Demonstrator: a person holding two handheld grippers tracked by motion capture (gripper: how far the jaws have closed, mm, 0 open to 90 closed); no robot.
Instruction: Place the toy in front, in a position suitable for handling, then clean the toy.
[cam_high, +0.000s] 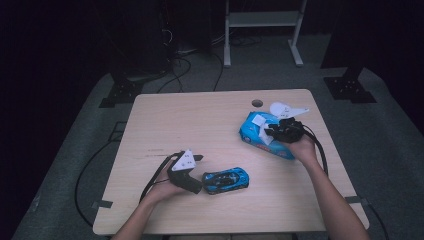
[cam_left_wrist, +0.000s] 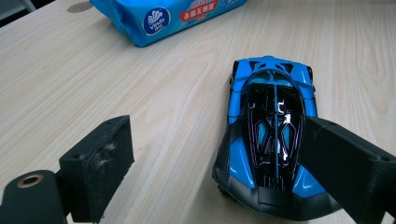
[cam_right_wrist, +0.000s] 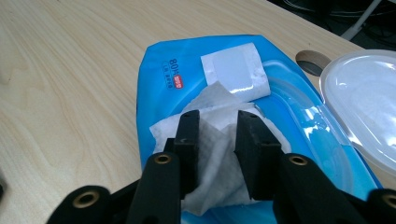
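Note:
A blue pack of wet wipes lies at the table's right, its clear lid flipped open and its white seal flap peeled back. A white wipe sticks up out of the opening. My right gripper stands over the pack, its jaws pinching the raised fold of that wipe. At the near left, a blue and black toy car rests on the wood. My left gripper is open wide beside it, one jaw over the car's side and the other on bare table.
The wooden table has a round cable hole near its far edge, just behind the pack. Black cables trail from both grippers off the table's sides. A white stand and dark equipment feet sit on the floor beyond.

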